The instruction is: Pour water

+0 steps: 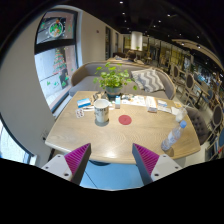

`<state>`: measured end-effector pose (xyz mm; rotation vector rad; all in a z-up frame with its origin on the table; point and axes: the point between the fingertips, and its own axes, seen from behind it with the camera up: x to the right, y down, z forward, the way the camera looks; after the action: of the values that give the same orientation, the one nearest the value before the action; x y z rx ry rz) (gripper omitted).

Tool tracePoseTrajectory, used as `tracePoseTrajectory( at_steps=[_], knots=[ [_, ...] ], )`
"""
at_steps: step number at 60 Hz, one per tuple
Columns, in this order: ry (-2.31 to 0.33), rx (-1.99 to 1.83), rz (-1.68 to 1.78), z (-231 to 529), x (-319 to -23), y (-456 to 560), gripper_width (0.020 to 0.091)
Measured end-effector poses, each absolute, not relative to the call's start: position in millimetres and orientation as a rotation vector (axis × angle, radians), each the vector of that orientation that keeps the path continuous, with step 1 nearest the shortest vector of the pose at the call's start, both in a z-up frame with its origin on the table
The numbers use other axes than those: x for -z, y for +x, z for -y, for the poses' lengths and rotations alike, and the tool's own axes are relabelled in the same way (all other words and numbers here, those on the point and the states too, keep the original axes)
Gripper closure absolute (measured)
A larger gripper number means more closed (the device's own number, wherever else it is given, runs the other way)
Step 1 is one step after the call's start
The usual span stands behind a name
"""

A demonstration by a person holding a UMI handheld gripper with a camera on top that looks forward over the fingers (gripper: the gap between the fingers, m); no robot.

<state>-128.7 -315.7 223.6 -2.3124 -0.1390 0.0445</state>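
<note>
A: What are the tongs [112,160] doing?

B: They are spread wide, pink pads facing each other, with nothing between them. They hang short of the near edge of the pale wooden table [100,138], which suits an approach, I judge, since nothing is picked up yet.

A: Where is the thing to pour from?

B: Beyond the right finger, near the table's right edge, stands a clear plastic bottle [177,134], upright and apart from the rest. It is small here, so I would only call it likely the water.

A: And something to pour into?

B: Further in, left of centre, sits a pale cylindrical cup [101,111], with a flat round red coaster [125,119] just beside it. Behind them a green leafy potted plant [114,80] marks the far edge.
</note>
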Motion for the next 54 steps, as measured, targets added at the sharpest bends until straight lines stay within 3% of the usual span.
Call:
tracePoseTrajectory(
  at_steps=[21,38,54],
  knots=[
    [-2.296,0.006,0.067,316.7,-200.5,-37.0,0.0258],
    [-2.263,0.069,-0.013,318.7,-142.3,96.0,0.0262],
    [-2.187,0.069,-0.010,251.2,-110.9,169.2,0.0258]
  ],
)
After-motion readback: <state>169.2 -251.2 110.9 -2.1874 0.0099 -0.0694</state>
